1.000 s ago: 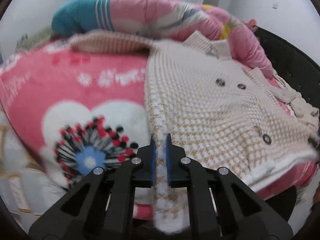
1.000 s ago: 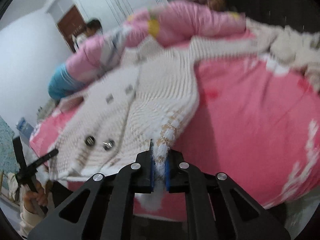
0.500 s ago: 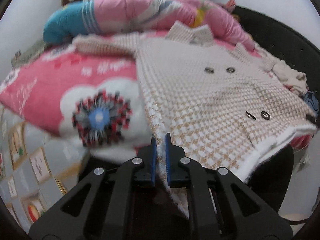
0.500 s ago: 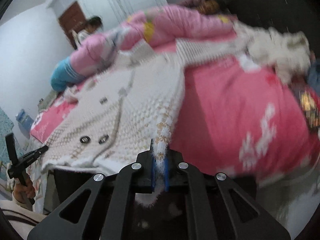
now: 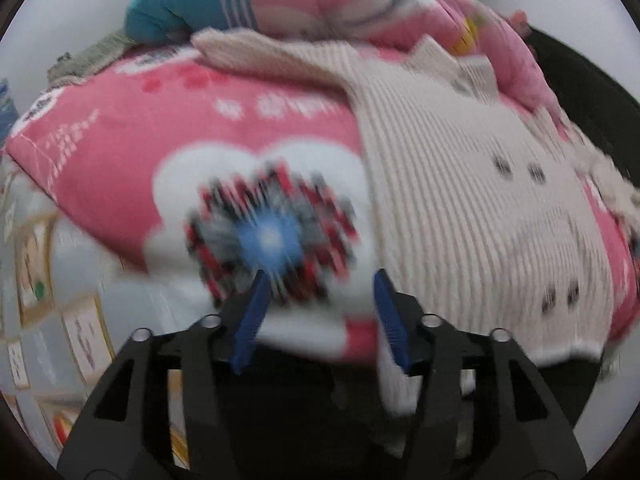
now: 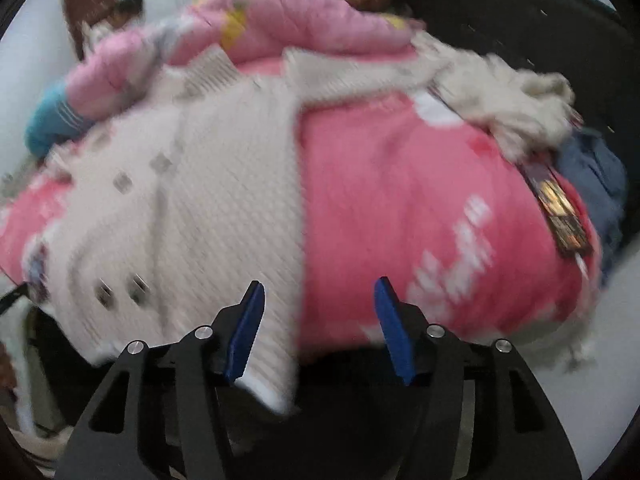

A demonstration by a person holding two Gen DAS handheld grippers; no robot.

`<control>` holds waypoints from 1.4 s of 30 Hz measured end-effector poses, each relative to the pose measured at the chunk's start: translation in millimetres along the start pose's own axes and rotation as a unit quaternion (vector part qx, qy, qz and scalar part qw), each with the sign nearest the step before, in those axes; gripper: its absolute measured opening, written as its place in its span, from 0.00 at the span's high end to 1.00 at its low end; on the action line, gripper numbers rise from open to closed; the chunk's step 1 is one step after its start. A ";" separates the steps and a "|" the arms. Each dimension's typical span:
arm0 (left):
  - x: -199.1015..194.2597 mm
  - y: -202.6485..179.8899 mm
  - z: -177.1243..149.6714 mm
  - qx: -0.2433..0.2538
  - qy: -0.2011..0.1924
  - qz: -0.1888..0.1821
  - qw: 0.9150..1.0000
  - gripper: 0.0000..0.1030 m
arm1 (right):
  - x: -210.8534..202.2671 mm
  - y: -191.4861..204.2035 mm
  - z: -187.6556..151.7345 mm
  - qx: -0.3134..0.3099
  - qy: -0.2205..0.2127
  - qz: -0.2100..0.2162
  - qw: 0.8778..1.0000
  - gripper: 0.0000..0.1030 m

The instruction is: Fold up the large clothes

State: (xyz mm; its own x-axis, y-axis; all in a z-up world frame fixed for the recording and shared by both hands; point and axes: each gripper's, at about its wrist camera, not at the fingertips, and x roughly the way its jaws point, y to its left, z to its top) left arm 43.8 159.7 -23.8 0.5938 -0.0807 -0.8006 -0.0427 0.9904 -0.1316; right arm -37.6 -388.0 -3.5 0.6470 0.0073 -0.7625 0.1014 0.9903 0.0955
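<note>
A cream knitted cardigan point(image 5: 472, 200) with dark buttons lies spread flat on a pink flowered blanket point(image 5: 248, 136), its sleeves stretched out at the far end. My left gripper point(image 5: 320, 320) hangs at the bed's near edge with its jaws opening; the cardigan's left hem corner drops just beside its right pad, not pinched. In the right wrist view the same cardigan point(image 6: 192, 216) covers the left half of the blanket point(image 6: 420, 208). My right gripper point(image 6: 318, 324) also has its jaws opening, and the hem corner lies loose between them near the left pad.
A rolled pink and blue quilt point(image 5: 304, 4) lies along the far side of the bed. A heap of pale clothes point(image 6: 516, 100) and a blue garment point(image 6: 596, 184) sit at the right. A black headboard point(image 6: 520, 12) curves behind. Pale tiled floor point(image 5: 52, 304) shows at the lower left.
Both grippers were shut on the cardigan's bottom hem corners and have let go, jaws now apart. The cardigan has settled flat on the blanket. Both views are blurred by motion.
</note>
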 end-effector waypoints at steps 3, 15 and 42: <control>4.5 17.8 49.1 -0.040 -0.022 -0.015 0.999 0.36 | 24.3 40.4 32.3 -0.024 -0.021 0.074 0.997 0.28; 114.3 98.2 280.5 -0.121 -0.082 0.051 0.988 0.17 | 171.1 230.4 106.8 -0.158 0.010 0.192 0.969 0.28; -30.8 1.9 340.1 -0.056 -0.190 -0.205 0.959 0.86 | 163.1 176.6 81.5 -0.075 0.035 0.233 0.969 0.37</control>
State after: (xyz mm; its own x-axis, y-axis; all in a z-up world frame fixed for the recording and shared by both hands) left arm 298.7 202.2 199.4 0.8279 -0.3923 -0.4009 0.1833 0.8647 -0.4677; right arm 147.4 -223.3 -58.8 0.5423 0.4627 -0.7013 -0.3044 0.8862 0.3493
